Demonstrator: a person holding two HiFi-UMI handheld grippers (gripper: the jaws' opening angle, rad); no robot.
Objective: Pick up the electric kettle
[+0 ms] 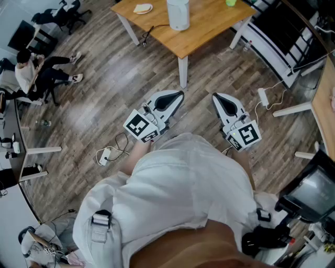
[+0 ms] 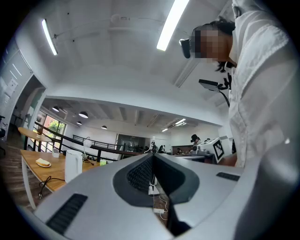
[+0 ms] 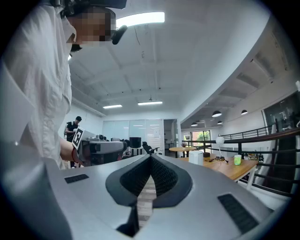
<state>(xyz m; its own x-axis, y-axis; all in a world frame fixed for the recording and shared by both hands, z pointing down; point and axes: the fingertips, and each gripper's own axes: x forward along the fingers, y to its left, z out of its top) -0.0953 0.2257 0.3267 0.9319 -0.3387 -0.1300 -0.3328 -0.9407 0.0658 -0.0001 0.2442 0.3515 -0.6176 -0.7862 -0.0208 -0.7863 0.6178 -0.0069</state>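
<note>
The white electric kettle (image 1: 178, 14) stands upright on a wooden table (image 1: 209, 26) at the top of the head view. It also shows small at the left of the left gripper view as the kettle (image 2: 73, 165), and far off in the right gripper view as the kettle (image 3: 196, 157). My left gripper (image 1: 180, 94) and right gripper (image 1: 215, 96) are held side by side over the wood floor, short of the table and well away from the kettle. Both point towards the table. Each one's jaws meet at the tip with nothing between them.
On the table are a plate with bread (image 1: 142, 8) and a green cup (image 1: 231, 2). A white table leg (image 1: 182, 71) stands just ahead of the grippers. Power strips and cables (image 1: 263, 96) lie on the floor. A seated person (image 1: 31, 73) is far left, white shelving (image 1: 277, 42) right.
</note>
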